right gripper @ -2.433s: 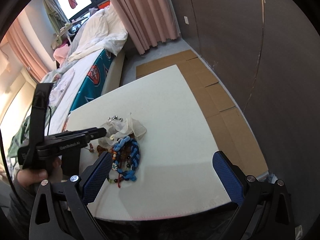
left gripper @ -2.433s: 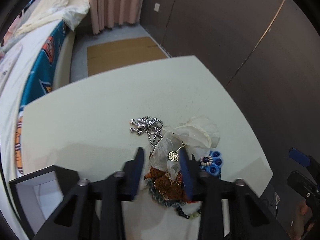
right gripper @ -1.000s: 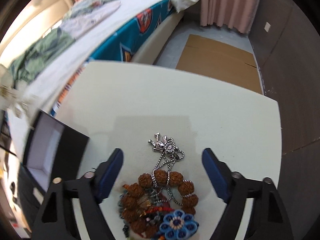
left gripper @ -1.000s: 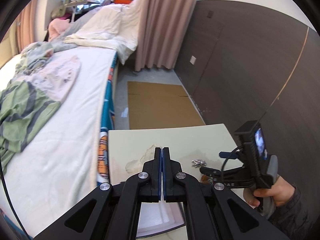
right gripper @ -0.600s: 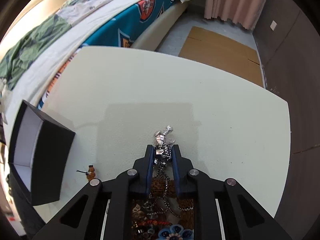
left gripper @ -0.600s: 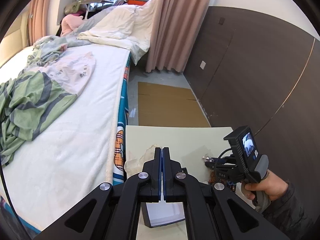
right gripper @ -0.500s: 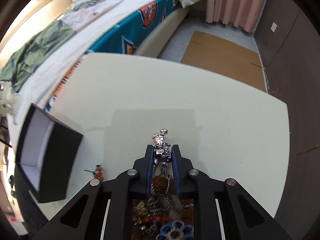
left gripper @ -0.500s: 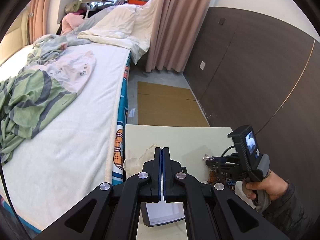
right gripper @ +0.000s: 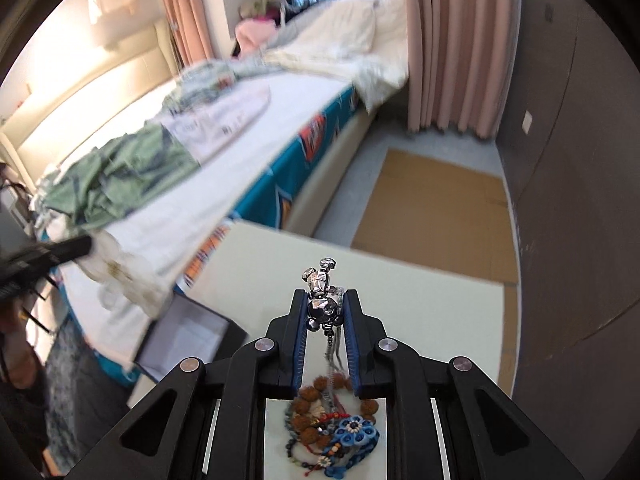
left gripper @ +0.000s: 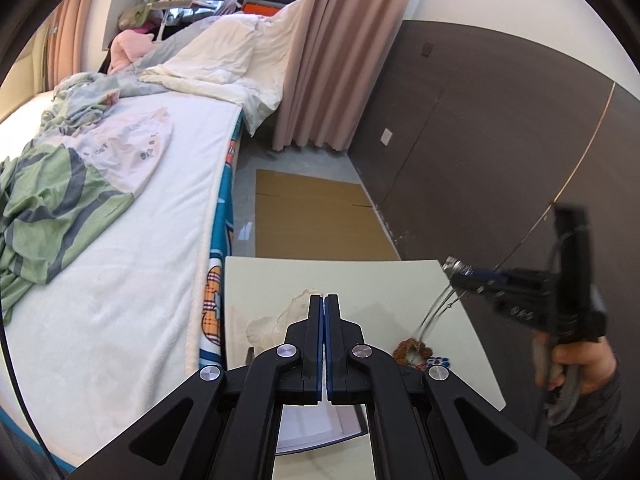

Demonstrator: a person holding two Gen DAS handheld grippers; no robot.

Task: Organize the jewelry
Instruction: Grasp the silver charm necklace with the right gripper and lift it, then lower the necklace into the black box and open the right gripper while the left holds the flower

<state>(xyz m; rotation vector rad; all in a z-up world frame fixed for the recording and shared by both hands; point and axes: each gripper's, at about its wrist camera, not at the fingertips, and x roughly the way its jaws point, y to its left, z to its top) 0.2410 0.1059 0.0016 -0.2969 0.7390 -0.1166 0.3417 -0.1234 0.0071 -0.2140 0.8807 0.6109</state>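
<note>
Beside the cream square worktop (right gripper: 420,292) you have a bed with white sheet and green striped bedding (left gripper: 80,184) on one side and a dark brown panelled wall (left gripper: 480,152) on the other; flat brown cardboard (right gripper: 436,208) lies on the floor beyond. An open black box with white lining (right gripper: 188,336) sits at the worktop's near corner toward the bed.

Your task item, a silver metal chain with a chunky silver charm cluster (right gripper: 322,304), hangs lifted above the worktop; its links trail down, blurred, toward the heap of brown seed beads, dark beads and blue flower-shaped pieces (right gripper: 332,424) lying on the surface beneath.

Your right gripper (right gripper: 324,308) has just been closing its jaws, and the blue pads now pinch the charm cluster between them, the top of the charm sticking out past the tips.

Your left gripper (left gripper: 324,312) has its jaws fully together, pinching a crumpled translucent white pouch (left gripper: 276,320) that hangs over the box.
</note>
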